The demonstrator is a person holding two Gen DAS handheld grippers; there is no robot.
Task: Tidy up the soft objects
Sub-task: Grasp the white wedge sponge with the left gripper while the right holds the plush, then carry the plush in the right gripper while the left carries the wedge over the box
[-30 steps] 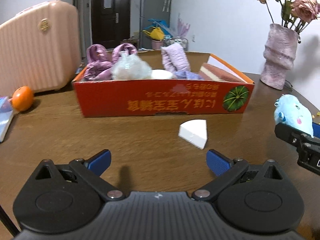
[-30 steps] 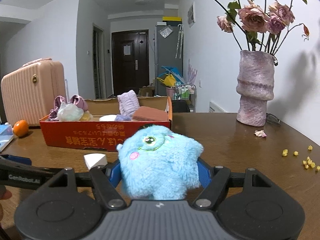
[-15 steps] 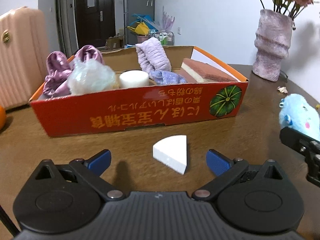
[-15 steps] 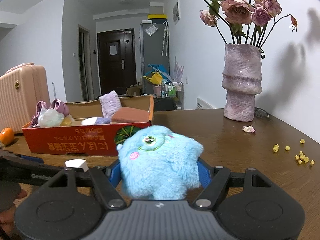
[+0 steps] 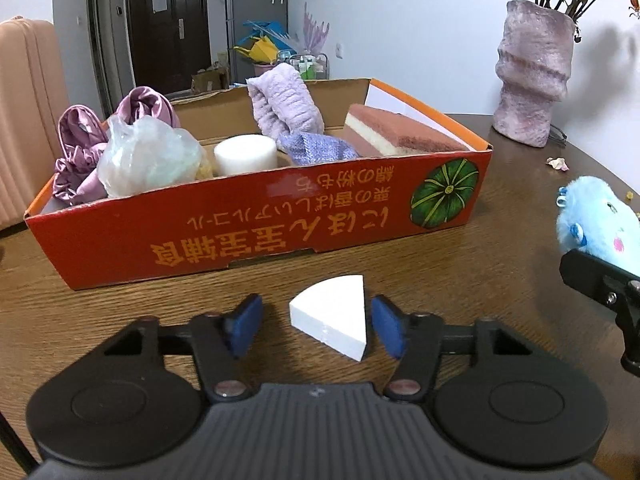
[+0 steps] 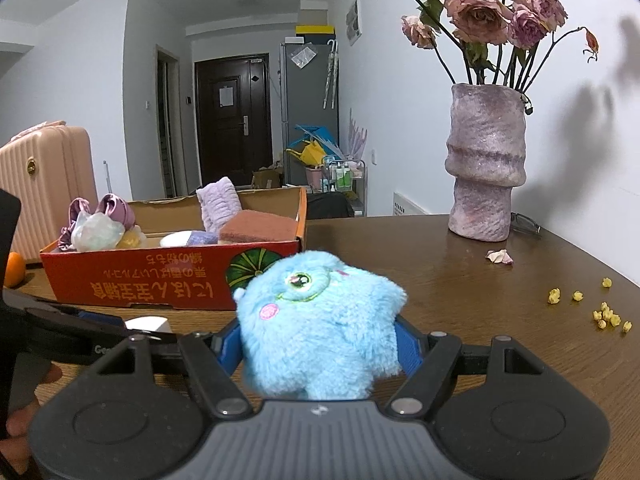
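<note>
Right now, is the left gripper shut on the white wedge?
No. The left gripper is open, with the white wedge on the table between its blue pads and gaps on both sides.

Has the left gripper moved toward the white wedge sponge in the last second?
Yes. The left gripper moved forward toward the red box; it now straddles the white wedge sponge.

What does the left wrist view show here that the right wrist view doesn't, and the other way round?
Only the left wrist view shows the left gripper open, its blue pads on either side of the white foam wedge without touching it.

Only the right wrist view shows the right gripper shut on the blue plush toy, plus the orange, the yellow bits on the table and the full roses.

Both show the red cardboard box of soft items, the purple vase, the pink suitcase, the plush and the wedge.
</note>
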